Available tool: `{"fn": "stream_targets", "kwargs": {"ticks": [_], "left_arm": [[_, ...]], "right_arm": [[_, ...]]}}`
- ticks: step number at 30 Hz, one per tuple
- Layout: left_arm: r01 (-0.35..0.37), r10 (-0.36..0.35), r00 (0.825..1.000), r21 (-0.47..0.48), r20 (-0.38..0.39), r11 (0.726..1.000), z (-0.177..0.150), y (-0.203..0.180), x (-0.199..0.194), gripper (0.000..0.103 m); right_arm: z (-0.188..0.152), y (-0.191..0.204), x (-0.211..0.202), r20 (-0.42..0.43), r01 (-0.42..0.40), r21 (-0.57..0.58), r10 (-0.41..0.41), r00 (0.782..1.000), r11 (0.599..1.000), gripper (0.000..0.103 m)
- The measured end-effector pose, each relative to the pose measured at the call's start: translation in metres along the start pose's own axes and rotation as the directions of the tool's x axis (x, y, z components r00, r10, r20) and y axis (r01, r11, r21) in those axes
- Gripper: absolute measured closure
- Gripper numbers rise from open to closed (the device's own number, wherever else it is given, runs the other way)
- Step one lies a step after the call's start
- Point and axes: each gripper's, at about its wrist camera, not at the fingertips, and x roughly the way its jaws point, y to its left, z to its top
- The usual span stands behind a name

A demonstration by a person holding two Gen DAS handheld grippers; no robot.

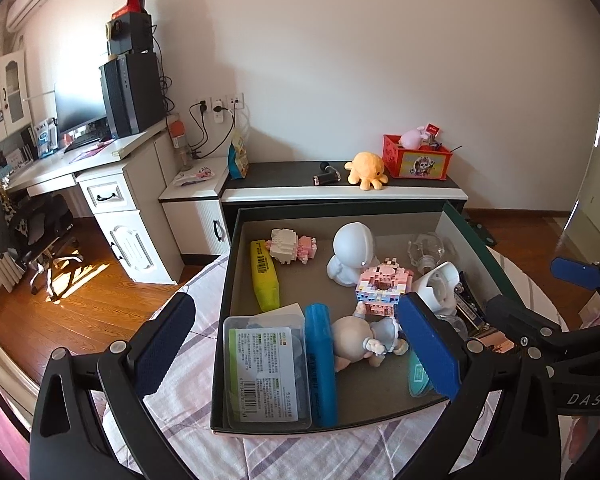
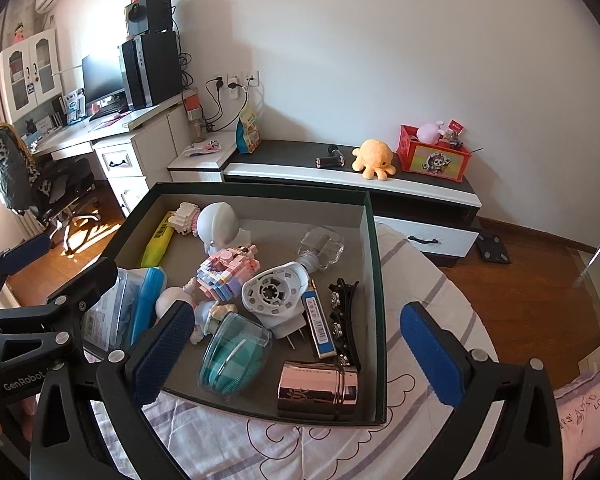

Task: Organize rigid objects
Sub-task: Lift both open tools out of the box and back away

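1. Setting: a bedroom with wood floor, white desk and low cabinet; a dark box (image 2: 374,280) rests on a striped bedsheet (image 1: 180,392).
2. Left gripper (image 1: 296,344): jaws spread wide, nothing held, poised above the box's near edge. The blue tube (image 1: 320,364) lies directly ahead between its fingers, long axis pointing away.
3. Right gripper (image 2: 296,352): likewise spread and empty. The copper canister (image 2: 318,390) lies just ahead, on its side.
4. Judgement: each tool is nearer its own item.
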Motion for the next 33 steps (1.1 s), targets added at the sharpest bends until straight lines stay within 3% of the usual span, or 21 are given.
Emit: {"fn": "stream_targets", "kwargs": {"ticks": [18, 24, 29, 33], "left_arm": [[0.035, -0.035, 0.999, 0.008, 0.03, 0.999, -0.001, -0.016, -0.05, 0.0], [0.063, -0.063, 0.996, 0.004, 0.066, 0.998, -0.011, -0.016, -0.092, 0.0], [0.04, -0.047, 0.987, 0.043, 0.154, 0.998, -0.026, -0.021, -0.141, 0.0], [0.024, -0.027, 0.976, 0.019, 0.217, 1.0, -0.039, -0.018, -0.182, 0.0]], "right_arm": [[-0.016, -0.015, -0.049, 0.054, -0.003, 0.033, 0.001, 0.999, 0.999, 0.0], [-0.034, -0.017, -0.086, 0.118, -0.037, 0.074, 0.029, 0.993, 0.997, 0.0], [-0.053, -0.014, -0.129, 0.189, -0.094, 0.114, 0.071, 0.979, 0.989, 0.0], [-0.066, -0.002, -0.162, 0.234, -0.107, 0.088, 0.084, 0.969, 0.99, 0.0]]}}
